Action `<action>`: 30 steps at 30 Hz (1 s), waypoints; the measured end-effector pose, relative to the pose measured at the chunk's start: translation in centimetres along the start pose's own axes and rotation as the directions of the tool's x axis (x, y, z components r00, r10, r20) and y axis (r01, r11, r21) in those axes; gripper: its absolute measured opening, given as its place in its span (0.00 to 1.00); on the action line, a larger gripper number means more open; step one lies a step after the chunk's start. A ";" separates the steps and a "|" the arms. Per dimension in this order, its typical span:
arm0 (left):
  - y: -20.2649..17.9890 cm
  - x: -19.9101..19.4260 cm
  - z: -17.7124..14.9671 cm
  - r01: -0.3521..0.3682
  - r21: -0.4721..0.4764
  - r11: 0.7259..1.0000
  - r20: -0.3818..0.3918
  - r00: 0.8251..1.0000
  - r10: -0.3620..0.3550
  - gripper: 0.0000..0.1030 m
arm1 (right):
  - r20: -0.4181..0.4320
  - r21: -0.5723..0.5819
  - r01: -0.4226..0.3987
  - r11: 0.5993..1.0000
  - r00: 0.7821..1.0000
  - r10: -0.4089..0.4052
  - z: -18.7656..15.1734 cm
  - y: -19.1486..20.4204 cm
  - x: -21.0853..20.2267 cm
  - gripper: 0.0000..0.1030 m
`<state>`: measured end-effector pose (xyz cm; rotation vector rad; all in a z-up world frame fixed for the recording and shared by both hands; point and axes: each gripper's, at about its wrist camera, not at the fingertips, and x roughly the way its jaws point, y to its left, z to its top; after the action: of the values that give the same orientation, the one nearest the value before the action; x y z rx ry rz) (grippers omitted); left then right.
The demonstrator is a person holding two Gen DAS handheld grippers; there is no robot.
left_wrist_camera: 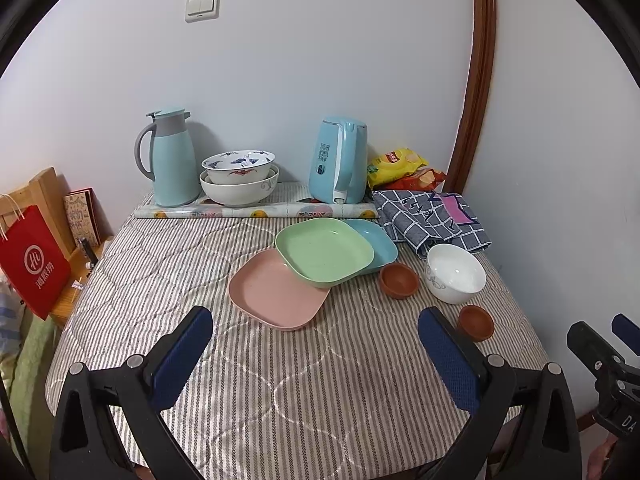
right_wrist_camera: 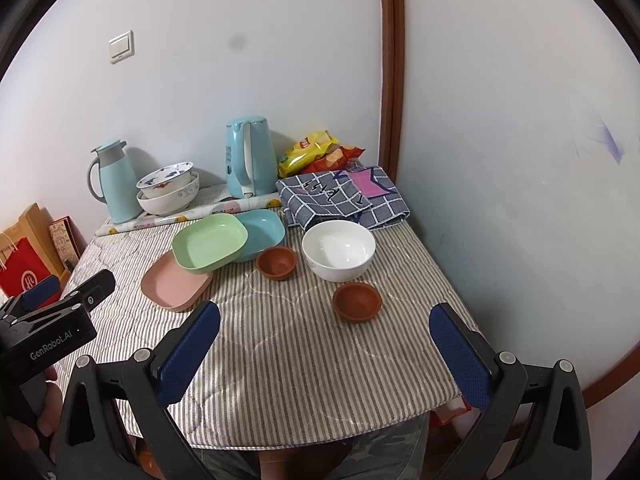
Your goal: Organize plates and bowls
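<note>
On the striped tablecloth a green plate [left_wrist_camera: 325,249] [right_wrist_camera: 210,245] lies overlapping a pink plate [left_wrist_camera: 276,290] [right_wrist_camera: 175,286] and a blue plate [left_wrist_camera: 378,240] [right_wrist_camera: 262,230]. To their right stand a white bowl [left_wrist_camera: 455,273] [right_wrist_camera: 338,250] and two small brown bowls, one farther [left_wrist_camera: 399,280] [right_wrist_camera: 277,263], one nearer [left_wrist_camera: 476,322] [right_wrist_camera: 357,302]. Two patterned bowls [left_wrist_camera: 239,178] [right_wrist_camera: 168,190] are nested at the back. My left gripper [left_wrist_camera: 316,336] [right_wrist_camera: 66,292] is open over the near table, holding nothing. My right gripper [right_wrist_camera: 325,332] [left_wrist_camera: 600,340] is open too, just short of the nearer brown bowl.
At the back stand a blue thermos [left_wrist_camera: 172,160], a blue kettle [left_wrist_camera: 340,160], snack bags [left_wrist_camera: 400,166] and a folded checked cloth [left_wrist_camera: 434,216]. A rolled mat [left_wrist_camera: 256,212] lies across the table. A red bag [left_wrist_camera: 34,264] hangs left. The wall runs along the right.
</note>
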<state>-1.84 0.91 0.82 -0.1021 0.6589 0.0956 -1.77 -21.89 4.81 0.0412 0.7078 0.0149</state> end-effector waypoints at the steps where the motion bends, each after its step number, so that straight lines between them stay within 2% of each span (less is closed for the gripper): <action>1: 0.0 0.1 0.0 0.001 0.000 1.000 -0.001 1.000 -0.001 1.00 | 0.001 0.000 -0.001 1.000 1.000 0.001 0.0 0.0 0.0 1.00; 10: 0.5 1.3 0.7 -0.003 -0.008 1.000 -0.017 1.000 0.003 1.00 | 0.015 -0.007 -0.031 0.999 0.999 0.031 0.7 0.6 0.9 1.00; 14: 0.9 2.6 1.3 -0.016 -0.017 1.000 -0.035 0.999 0.015 1.00 | -0.006 -0.018 -0.052 0.998 0.999 0.052 1.4 1.3 2.1 1.00; 26: 2.5 7.1 3.0 -0.026 -0.040 0.999 -0.082 0.996 0.022 1.00 | -0.077 -0.033 -0.109 0.993 0.991 0.106 2.8 3.1 7.3 0.99; 30: 2.8 9.1 3.8 -0.033 -0.041 0.999 -0.097 0.995 0.029 0.99 | -0.091 -0.039 -0.114 0.993 0.990 0.110 3.9 3.7 9.5 0.96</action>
<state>7.31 4.66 -1.99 -0.1386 0.7555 0.1351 7.98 -18.02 1.82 0.0382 0.7928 0.1404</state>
